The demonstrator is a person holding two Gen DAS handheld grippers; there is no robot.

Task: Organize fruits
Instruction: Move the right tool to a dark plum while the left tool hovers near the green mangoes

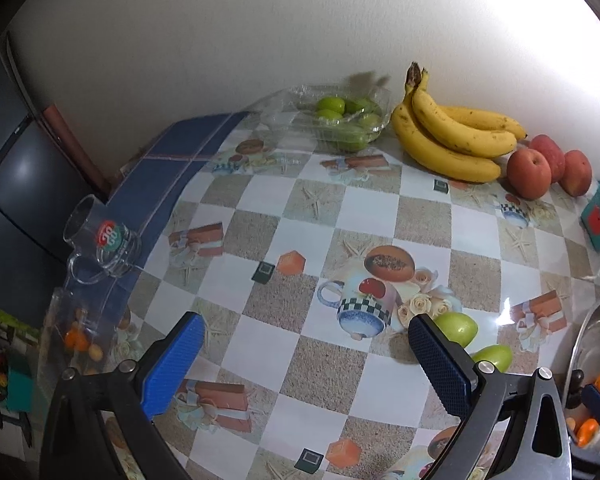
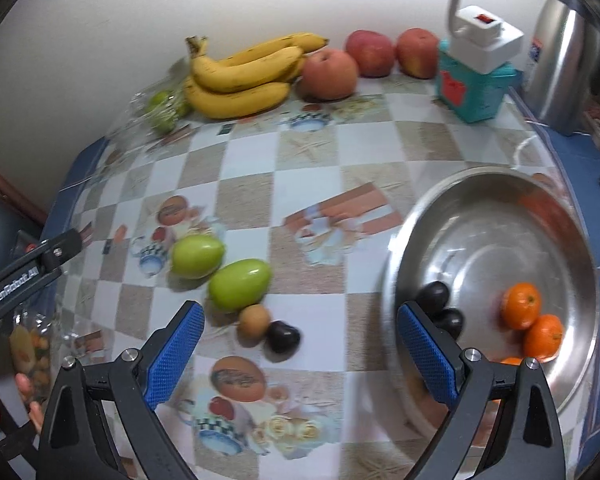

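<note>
Both grippers hang spread and empty above a checked tablecloth [image 2: 308, 148]. The right gripper [image 2: 300, 350] hovers over the near rim of a steel bowl [image 2: 480, 216] holding three mandarins [image 2: 521, 305] and two dark fruits [image 2: 434, 296]. Two green fruits [image 2: 198, 256], a small brown fruit [image 2: 254, 320] and another dark fruit [image 2: 284, 336] lie loose beside it. The left gripper [image 1: 304, 360] hovers nearby. Bananas [image 2: 240, 76] and three apples [image 2: 330, 74] sit along the wall.

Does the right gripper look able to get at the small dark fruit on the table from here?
Probably yes. The right gripper is open and empty, and the small dark fruit lies between its fingers' line, with only the brown fruit touching it.
</note>
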